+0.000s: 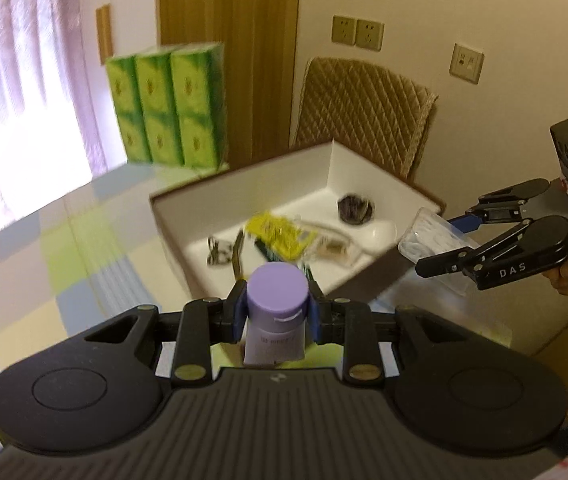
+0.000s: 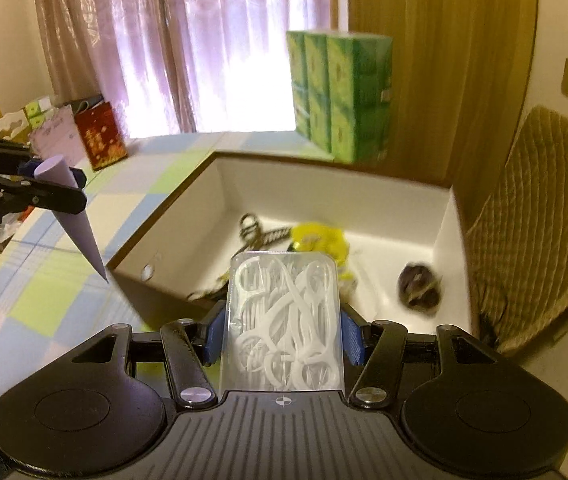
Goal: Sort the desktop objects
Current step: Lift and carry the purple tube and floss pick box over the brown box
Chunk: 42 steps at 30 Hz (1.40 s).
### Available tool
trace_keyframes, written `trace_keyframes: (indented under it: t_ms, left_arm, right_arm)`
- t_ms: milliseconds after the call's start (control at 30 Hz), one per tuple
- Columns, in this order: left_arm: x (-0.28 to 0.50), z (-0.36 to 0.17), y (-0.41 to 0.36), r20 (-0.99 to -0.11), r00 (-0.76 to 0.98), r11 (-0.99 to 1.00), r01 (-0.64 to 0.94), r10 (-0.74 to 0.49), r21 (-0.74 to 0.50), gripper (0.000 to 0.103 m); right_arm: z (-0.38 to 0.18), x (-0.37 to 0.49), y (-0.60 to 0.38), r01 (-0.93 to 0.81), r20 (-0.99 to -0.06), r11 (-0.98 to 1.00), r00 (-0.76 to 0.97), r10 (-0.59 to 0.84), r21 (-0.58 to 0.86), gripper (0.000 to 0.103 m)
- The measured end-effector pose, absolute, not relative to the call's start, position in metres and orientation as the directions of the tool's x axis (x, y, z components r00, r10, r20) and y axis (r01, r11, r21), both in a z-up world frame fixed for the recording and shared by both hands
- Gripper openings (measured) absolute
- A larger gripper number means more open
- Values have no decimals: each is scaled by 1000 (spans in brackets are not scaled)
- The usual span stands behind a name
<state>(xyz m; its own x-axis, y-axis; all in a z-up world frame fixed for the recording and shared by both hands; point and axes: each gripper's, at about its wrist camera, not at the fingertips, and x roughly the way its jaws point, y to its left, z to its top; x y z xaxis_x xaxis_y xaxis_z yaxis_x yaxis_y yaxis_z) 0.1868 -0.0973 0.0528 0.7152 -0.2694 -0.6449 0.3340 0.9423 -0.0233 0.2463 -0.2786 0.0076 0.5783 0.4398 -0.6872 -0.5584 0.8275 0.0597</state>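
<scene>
Both loads carried clear of the checked tablecloth (image 2: 44, 296) toward the white box (image 1: 335, 168), likely for dropping in: left gripper (image 1: 277, 308) clamped narrow on the purple tube (image 1: 278, 316), right gripper (image 2: 284, 334) pinching the floss-pick pack (image 2: 284, 320).

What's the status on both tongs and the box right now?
Left tongs shut on purple tube. Right tongs shut on floss pick case. Both short of the white box. Nothing in the way.
</scene>
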Motion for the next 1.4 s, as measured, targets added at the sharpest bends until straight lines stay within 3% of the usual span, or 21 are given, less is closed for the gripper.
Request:
trace_keyframes:
  t_ms: [333,900,1400]
  left_arm:
    - [261,54,-122,-639,724,936,352,-260,19,25]
    - [322,-26,-147,-824,517,939,340,-233,-52,25]
    - [346,-57,-160,-879,432,944,324,-203,-59,25]
  right_arm:
    - [6,316,-293,-550,-684,832,581,442,70,55]
    - [-48,363,-294,-597,-817,793,392,422,123,55]
    - [-63,386,-290,-634,-874,754,254,413,172,55]
